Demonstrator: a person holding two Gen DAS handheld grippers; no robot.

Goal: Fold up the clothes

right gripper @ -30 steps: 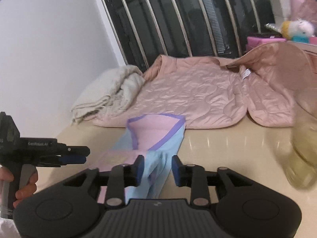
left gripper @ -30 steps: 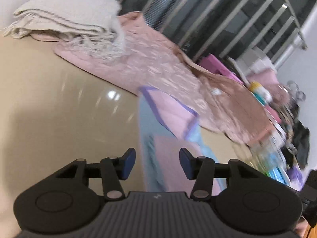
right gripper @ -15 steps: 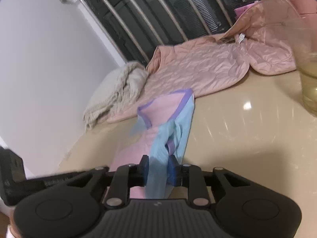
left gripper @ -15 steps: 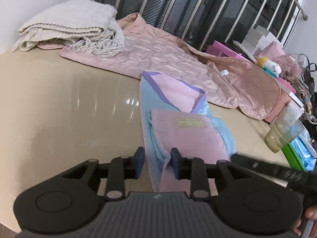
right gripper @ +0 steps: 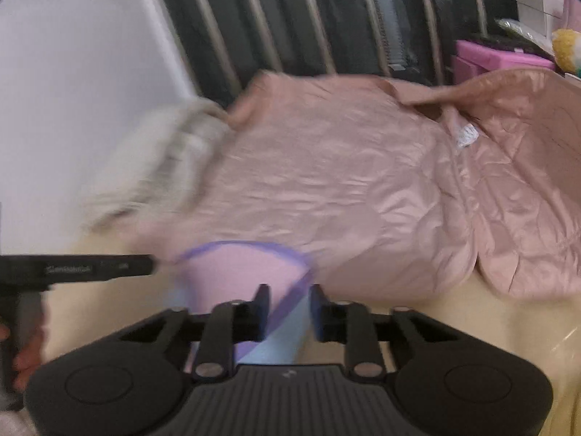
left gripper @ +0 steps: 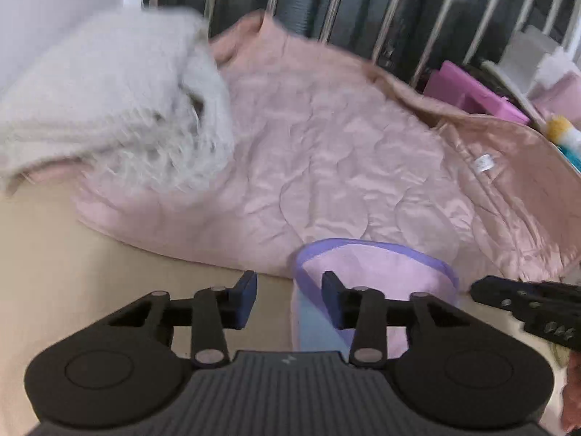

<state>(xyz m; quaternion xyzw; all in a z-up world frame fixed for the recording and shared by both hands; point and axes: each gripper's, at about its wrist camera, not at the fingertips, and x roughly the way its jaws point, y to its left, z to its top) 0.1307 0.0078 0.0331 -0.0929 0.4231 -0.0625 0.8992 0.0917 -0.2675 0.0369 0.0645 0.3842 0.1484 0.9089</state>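
Observation:
A small pink garment (left gripper: 374, 272) with a purple hem and a light blue side lies on the beige table (left gripper: 109, 290), its far end against a pink quilted jacket (left gripper: 326, 167). My left gripper (left gripper: 288, 299) hovers over the garment's left edge. Its jaws are opening, and the edge lies between the pads without being pressed. My right gripper (right gripper: 290, 307) is over the garment (right gripper: 236, 272) at its right edge. Its jaws are also opening, with the purple hem running loose between them. Each gripper shows in the other's view, the right gripper (left gripper: 526, 305) and the left gripper (right gripper: 72, 269).
A folded cream knitted blanket (left gripper: 101, 109) rests on the jacket's left end. Behind it are a metal railing (right gripper: 326, 18) and a white wall. Pink boxes (left gripper: 475, 94) and a plush toy stand at the far right. Bare table (right gripper: 472, 327) lies to the right.
Both grippers have moved forward along the garment to its purple-hemmed far end. The right jaws, shut on the blue cloth half a second ago, now stand apart. The left jaws are wider too.

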